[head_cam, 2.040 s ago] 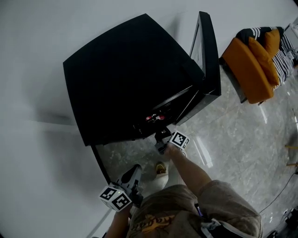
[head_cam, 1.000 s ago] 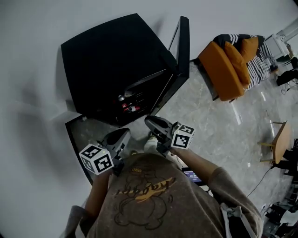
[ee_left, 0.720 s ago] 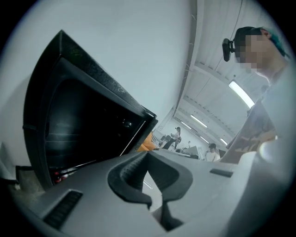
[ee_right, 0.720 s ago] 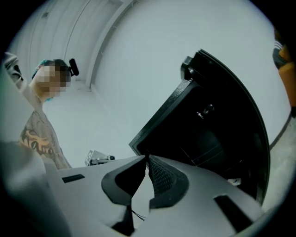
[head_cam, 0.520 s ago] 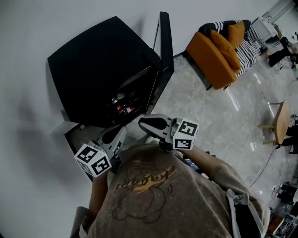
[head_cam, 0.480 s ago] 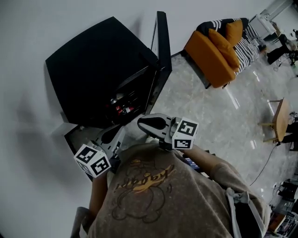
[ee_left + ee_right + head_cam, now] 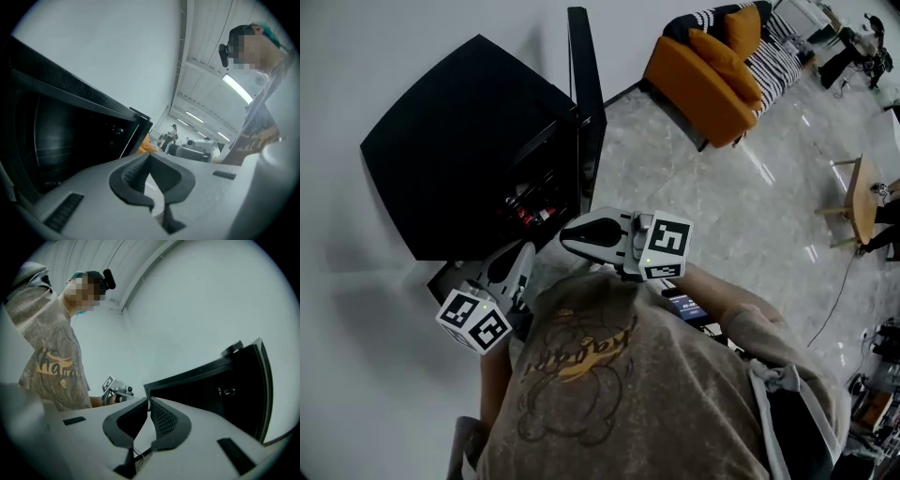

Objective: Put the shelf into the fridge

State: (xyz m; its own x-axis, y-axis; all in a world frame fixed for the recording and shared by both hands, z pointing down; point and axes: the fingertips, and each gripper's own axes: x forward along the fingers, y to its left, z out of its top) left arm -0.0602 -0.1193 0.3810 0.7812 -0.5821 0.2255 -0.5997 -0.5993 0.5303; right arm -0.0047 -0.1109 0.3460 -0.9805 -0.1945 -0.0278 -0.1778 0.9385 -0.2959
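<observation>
The black fridge stands against the white wall with its door swung open; small red items show inside. No loose shelf shows in any view. My left gripper is held near my chest, just in front of the fridge's open side, jaws shut and empty. My right gripper hovers beside it, also shut on nothing. In the left gripper view the closed fingertips point past the dark fridge interior. In the right gripper view the shut gripper faces the fridge and the left gripper.
An orange sofa with striped cushions stands on the marble floor at the upper right. A small wooden table is at the right edge. A dark panel lies low by the wall under the fridge. My torso fills the lower frame.
Both grippers have pulled back from the fridge opening and risen to chest height. The head view has swung, so the fridge and door now sit further left.
</observation>
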